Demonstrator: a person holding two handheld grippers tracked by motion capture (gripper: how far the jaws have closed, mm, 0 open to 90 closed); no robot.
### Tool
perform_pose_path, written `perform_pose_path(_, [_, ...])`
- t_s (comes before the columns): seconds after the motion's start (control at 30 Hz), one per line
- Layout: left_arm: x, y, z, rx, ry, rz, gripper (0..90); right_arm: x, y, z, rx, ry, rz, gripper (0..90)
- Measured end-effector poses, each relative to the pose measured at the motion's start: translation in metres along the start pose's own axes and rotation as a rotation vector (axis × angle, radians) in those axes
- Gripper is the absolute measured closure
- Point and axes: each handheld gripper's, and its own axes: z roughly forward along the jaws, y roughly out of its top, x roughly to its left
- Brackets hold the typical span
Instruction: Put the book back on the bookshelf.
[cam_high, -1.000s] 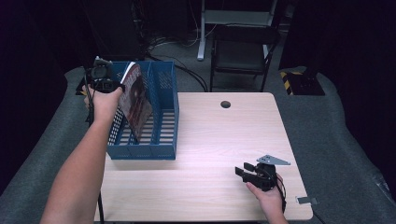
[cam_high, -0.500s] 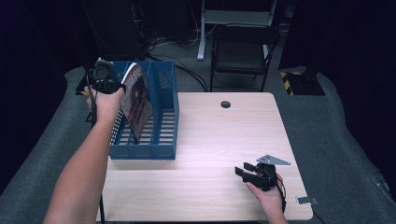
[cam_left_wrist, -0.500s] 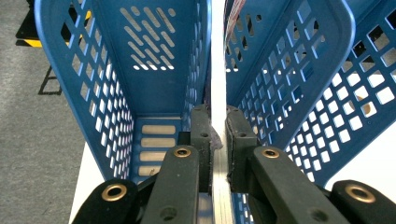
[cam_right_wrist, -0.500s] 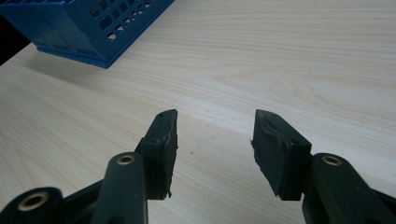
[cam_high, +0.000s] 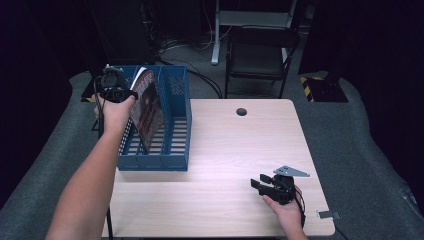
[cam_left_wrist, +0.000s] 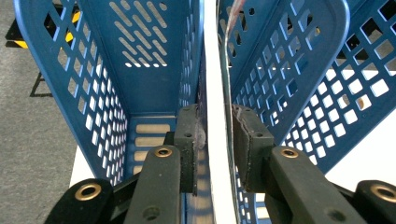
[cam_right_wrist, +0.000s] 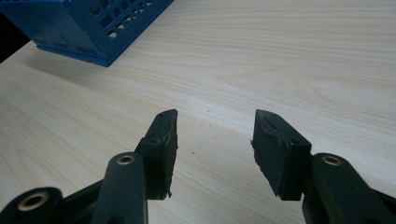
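Magazine (cam_high: 148, 107), unmoved over last second, upright in blue file rack (cam_high: 172, 150), pinched by left gripper (cam_high: 116, 92); release pending; right gripper (cam_high: 267, 184) wide, idle.

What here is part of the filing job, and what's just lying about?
In use:
- magazine, standing in the rack
- blue file rack
- left gripper, jaws either side of the magazine's edge

Idle:
- right gripper, open over the table
- folding chair behind
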Motion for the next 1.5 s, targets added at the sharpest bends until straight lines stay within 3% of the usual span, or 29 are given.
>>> perform_pose_path(0.37, [0.004, 0.0, 0.0, 0.006, -0.024, -0.011, 62.8, 0.0, 0.0, 0.0, 0.0, -0.001, 0.0, 49.8])
perform_pose_path(1.0, [0.001, 0.002, -0.002, 0.034, -0.05, -0.001, 59.9, -0.001, 0.0, 0.001, -0.001, -0.003, -0.001, 49.8])
perform_pose_path(1.5, [0.008, 0.003, -0.022, 0.021, -0.075, 0.014, 56.9, -0.001, -0.001, 0.001, 0.003, -0.007, 0.002, 49.7])
